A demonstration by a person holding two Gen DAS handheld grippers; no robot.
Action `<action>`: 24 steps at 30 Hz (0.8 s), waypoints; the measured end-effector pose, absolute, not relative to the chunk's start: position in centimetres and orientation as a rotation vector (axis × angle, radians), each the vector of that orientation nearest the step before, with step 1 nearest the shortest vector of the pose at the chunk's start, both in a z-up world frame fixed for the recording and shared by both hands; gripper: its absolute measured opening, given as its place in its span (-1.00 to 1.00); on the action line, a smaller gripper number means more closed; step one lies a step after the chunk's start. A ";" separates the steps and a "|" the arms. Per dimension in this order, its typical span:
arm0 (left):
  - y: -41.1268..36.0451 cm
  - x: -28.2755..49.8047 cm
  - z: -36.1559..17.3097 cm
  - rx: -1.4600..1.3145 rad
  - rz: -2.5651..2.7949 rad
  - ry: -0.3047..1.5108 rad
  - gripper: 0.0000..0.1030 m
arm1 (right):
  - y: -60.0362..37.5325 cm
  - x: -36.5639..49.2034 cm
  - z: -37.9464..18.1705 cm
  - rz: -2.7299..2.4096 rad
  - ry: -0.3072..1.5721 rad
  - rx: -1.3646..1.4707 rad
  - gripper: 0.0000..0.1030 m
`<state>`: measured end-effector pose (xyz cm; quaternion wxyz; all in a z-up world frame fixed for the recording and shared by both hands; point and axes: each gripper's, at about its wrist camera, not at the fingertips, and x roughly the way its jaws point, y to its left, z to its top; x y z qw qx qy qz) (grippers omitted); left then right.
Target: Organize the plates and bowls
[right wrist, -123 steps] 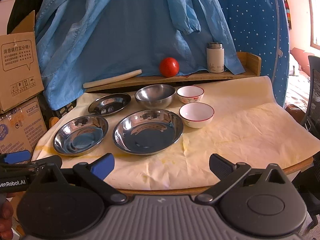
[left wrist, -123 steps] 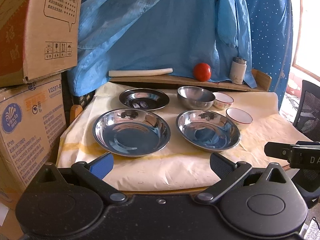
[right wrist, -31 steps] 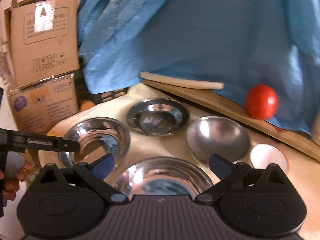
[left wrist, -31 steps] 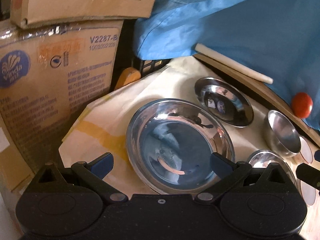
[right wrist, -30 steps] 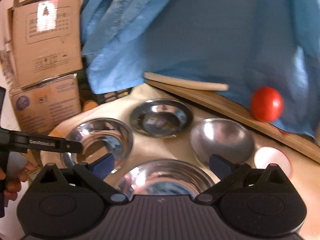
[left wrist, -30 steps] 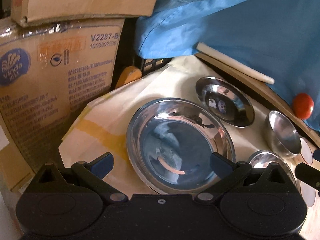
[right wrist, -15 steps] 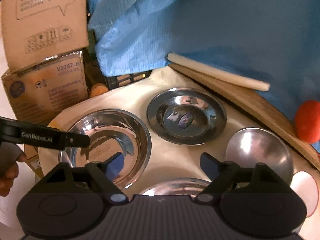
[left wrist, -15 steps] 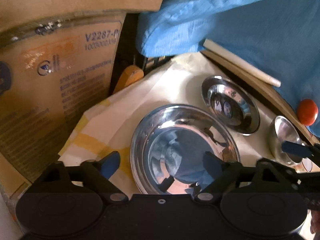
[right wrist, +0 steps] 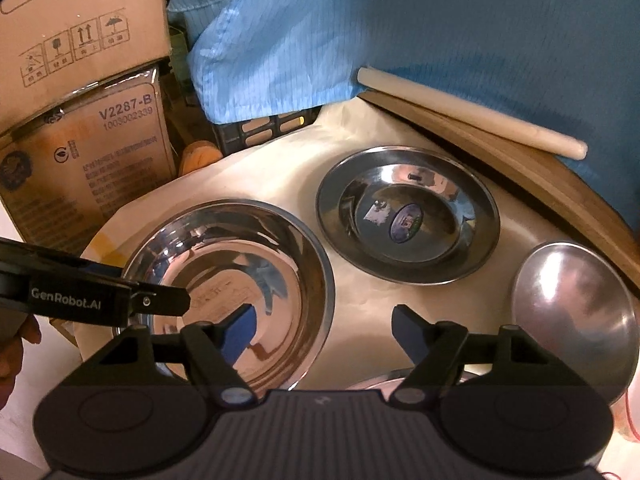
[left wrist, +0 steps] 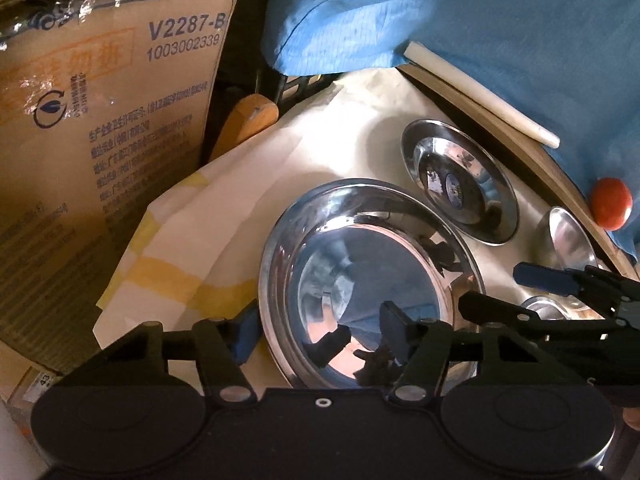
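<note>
A large steel plate (left wrist: 372,280) (right wrist: 224,280) lies at the left end of the cloth-covered table (left wrist: 224,216). My left gripper (left wrist: 320,330) straddles the plate's left rim, one finger outside on the cloth and one inside. Its jaws are closing, and the pads are not pressing on the rim. My right gripper (right wrist: 324,332) straddles the same plate's right rim, left finger inside and right finger over the cloth, jaws also closing and not gripping. Behind sit a smaller steel plate (right wrist: 408,216) and a steel bowl (right wrist: 576,312). A second large plate (right wrist: 384,378) peeks out under the right gripper.
Stacked cardboard boxes (right wrist: 84,152) stand close on the left, past the table edge. Blue cloth (right wrist: 400,40) hangs behind a wooden board (right wrist: 520,160) bearing a white rod (right wrist: 472,112) and a red ball (left wrist: 612,208). A hand (right wrist: 12,344) holds the left gripper.
Both grippers moved forward and down onto the large left plate, and both sets of jaws narrowed. The right gripper swung left from the second large plate to this one.
</note>
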<state>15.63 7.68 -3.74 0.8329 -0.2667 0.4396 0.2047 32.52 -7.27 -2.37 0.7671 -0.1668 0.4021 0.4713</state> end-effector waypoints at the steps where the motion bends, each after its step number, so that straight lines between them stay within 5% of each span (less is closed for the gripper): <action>1: 7.8 15.6 -3.8 -0.567 0.432 0.932 0.23 | -7.1 32.5 -2.4 1.019 0.879 -0.363 0.40; 14: 8.2 15.1 -3.9 -0.538 0.437 0.941 -0.17 | -6.4 32.8 -3.7 0.969 0.970 -0.334 -0.52; 24: 7.5 14.7 -3.8 -0.488 0.438 0.929 -0.42 | -6.9 31.9 -3.4 0.941 0.979 -0.300 -0.61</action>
